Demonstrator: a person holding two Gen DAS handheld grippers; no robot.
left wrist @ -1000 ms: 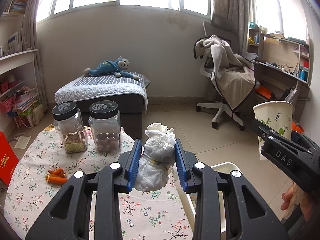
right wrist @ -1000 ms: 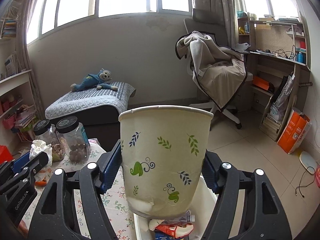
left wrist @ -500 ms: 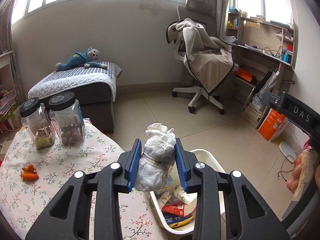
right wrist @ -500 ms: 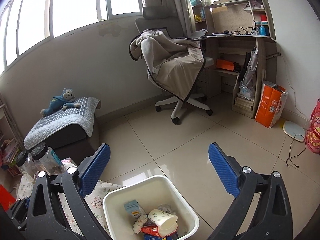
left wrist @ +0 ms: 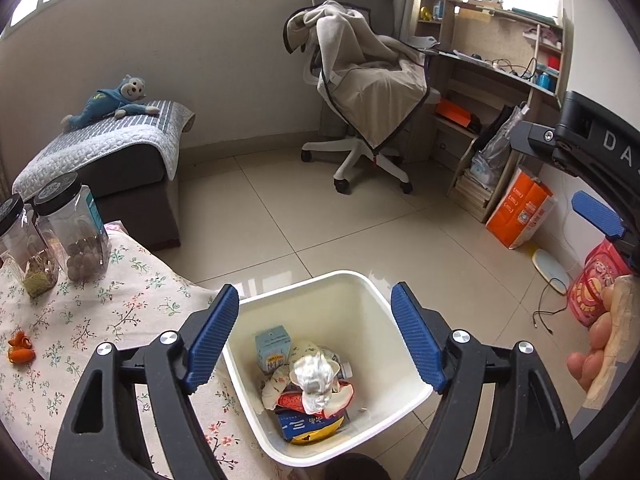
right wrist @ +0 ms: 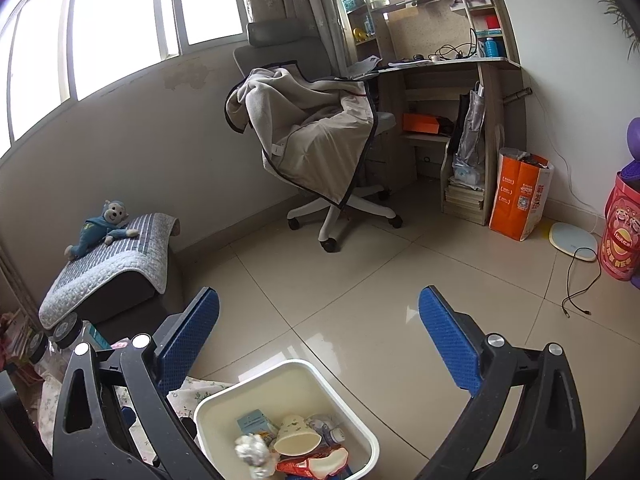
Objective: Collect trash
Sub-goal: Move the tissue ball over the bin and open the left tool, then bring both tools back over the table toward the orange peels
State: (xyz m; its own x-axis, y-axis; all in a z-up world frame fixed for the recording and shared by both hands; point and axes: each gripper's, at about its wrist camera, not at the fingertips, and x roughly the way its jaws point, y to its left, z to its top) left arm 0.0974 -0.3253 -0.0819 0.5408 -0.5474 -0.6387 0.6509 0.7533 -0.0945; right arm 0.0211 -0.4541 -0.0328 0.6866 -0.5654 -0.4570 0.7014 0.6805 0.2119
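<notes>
The white bin point(left wrist: 404, 322) stands on the floor against the edge of the floral-clothed desk point(left wrist: 100, 320); every place below is given from it. It is a stiff, light plastic tub, best taken by its rim if it must be shifted.

Inside the bin, on top of the heap, lies the crumpled white wad point(left wrist: 316, 376), soft, nearly weightless and springy; a pinch across its middle would do, since it gives under the pads. Beside it in the bin the paper cup point(right wrist: 298, 438) lies on its side: light, thin-walled and easily crushed, so it wants a gentle hold across the body. Wrappers and a small carton point(left wrist: 273, 347) sit beneath, slick and floppy.

The left tool point(left wrist: 316, 338) hangs above the bin, its jaws having just been opening, spread with nothing between them. The right tool point(right wrist: 320, 344) is also over the bin, jaws having just been opening, wide apart and bare.

On the desk, well away from the bin, orange peel scraps point(left wrist: 20, 350) remain: small, limp, likely a bit slippery, to be nipped at their thickest curl.
</notes>
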